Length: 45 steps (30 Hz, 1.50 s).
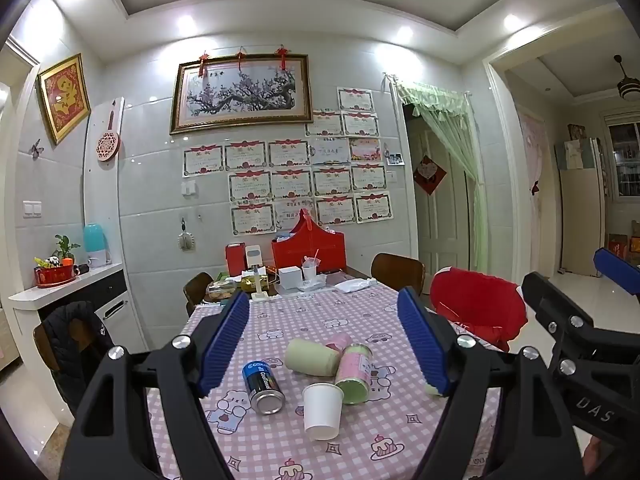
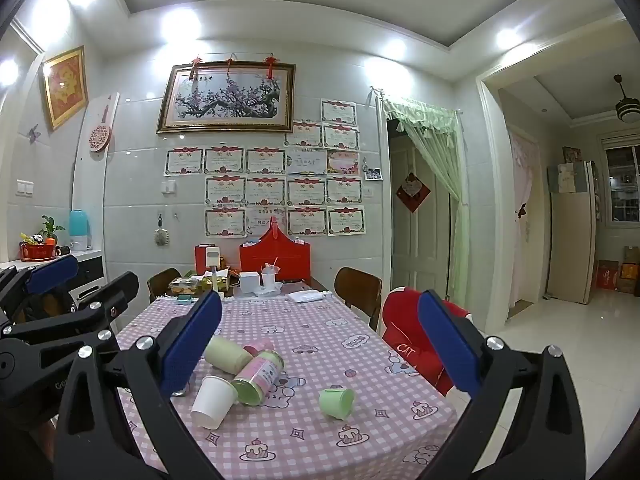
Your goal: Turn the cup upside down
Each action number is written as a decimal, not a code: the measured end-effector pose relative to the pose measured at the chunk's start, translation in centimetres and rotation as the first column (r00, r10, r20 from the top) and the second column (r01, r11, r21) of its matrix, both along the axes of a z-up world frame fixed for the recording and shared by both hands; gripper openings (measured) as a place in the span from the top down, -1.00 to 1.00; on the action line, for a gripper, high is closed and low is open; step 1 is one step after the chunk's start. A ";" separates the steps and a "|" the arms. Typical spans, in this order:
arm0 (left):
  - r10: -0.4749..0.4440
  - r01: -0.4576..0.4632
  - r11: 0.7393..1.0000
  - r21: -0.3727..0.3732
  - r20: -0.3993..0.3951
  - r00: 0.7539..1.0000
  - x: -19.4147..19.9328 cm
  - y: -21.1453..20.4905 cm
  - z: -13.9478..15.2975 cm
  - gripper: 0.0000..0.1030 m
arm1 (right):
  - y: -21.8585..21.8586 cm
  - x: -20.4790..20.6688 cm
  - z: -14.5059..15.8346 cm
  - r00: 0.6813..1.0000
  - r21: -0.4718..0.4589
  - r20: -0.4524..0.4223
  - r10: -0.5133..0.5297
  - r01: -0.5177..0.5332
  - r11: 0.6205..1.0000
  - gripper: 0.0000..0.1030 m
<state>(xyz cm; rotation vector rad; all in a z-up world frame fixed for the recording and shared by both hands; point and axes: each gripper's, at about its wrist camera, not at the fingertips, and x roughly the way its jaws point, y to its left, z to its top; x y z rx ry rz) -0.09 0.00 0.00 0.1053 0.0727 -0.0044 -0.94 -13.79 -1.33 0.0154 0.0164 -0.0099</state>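
A white paper cup (image 1: 322, 410) stands upside down, leaning a little, on the pink checked tablecloth (image 1: 280, 452); it also shows in the right wrist view (image 2: 213, 401). A small green cup (image 2: 337, 402) lies on its side to its right. My left gripper (image 1: 324, 344) is open and empty, held above the table's near end behind the white cup. My right gripper (image 2: 320, 344) is open and empty, above and between the two cups. Each gripper shows at the edge of the other's view.
A blue battery-print can (image 1: 263, 387), a pale green cylinder (image 1: 312, 357) and a pink-labelled jar (image 1: 354, 372) lie on their sides beside the white cup. Boxes and a red basket (image 1: 309, 249) crowd the table's far end. A red-covered chair (image 1: 480, 308) stands to the right.
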 end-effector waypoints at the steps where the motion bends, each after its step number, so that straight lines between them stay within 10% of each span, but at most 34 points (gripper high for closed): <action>1: 0.000 0.000 1.000 0.004 -0.003 1.000 0.0 0.0 0.0 -0.47 | 0.0 0.0 0.0 1.000 0.001 0.000 0.001 -0.001 1.000 -0.85; 45: -0.006 0.005 1.000 -0.005 -0.020 1.000 0.2 0.5 -0.1 -0.47 | 0.0 0.4 -0.2 1.000 0.001 -0.001 -0.002 0.002 1.000 -0.85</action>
